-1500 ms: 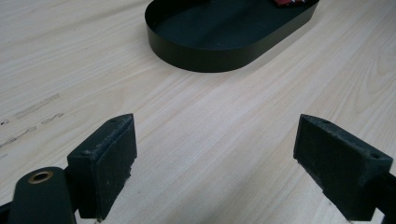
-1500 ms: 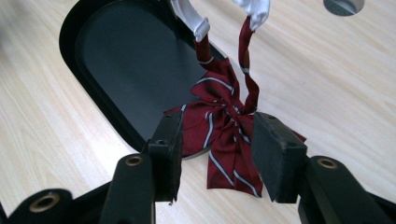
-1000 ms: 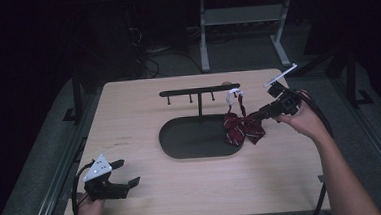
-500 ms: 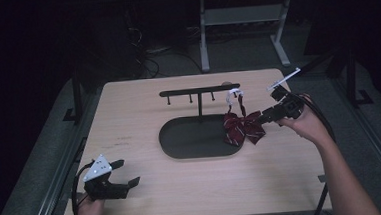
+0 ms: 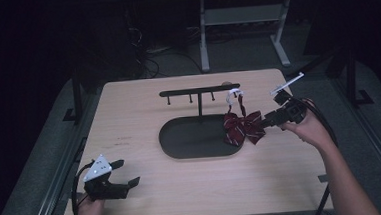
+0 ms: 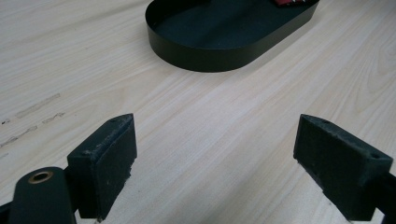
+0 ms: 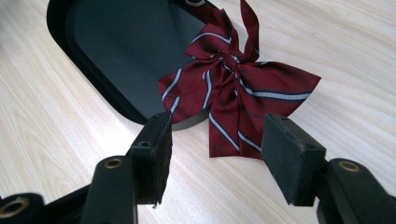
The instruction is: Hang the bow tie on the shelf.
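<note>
Right gripper (image 7: 212, 154) lined up on bow tie (image 7: 233, 88), jaws open, nothing held.
Bow tie hangs from rack (image 5: 200, 91), draped over tray (image 5: 180, 138) rim; left gripper (image 5: 114, 185) parked open, clear.

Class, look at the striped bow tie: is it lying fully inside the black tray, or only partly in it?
Partly in. The bow tie drapes over the black tray's rim, with its lower tails on the wooden table, just ahead of the open right gripper.

high: overhead, forward-down | gripper views: close, low | shared: black tray (image 5: 180, 138)
</note>
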{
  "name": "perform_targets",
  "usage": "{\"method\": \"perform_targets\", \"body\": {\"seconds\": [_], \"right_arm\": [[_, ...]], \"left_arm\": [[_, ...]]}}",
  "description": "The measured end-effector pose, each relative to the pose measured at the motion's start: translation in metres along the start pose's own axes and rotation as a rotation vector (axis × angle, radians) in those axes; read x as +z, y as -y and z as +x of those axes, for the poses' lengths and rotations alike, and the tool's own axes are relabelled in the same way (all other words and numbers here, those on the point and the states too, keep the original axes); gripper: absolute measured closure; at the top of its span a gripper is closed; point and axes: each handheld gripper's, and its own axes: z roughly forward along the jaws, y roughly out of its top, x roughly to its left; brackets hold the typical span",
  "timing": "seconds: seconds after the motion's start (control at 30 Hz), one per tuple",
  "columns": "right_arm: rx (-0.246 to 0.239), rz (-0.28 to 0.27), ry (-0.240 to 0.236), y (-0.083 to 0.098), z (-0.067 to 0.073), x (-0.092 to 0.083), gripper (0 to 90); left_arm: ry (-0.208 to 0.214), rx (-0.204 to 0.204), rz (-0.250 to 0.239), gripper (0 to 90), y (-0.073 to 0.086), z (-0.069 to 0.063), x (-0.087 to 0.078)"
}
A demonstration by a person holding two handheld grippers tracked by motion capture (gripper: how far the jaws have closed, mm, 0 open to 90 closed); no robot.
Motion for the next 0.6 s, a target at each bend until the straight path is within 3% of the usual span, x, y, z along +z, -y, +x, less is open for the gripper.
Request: {"method": "perform_targets", "body": {"seconds": [0.6], "right_arm": [[0.029,-0.007,-0.015,0.019,-0.002,0.006,39.7]], "left_arm": [[-0.001,-0.002,0.002,13.0,0.000,0.000,0.000]]}}
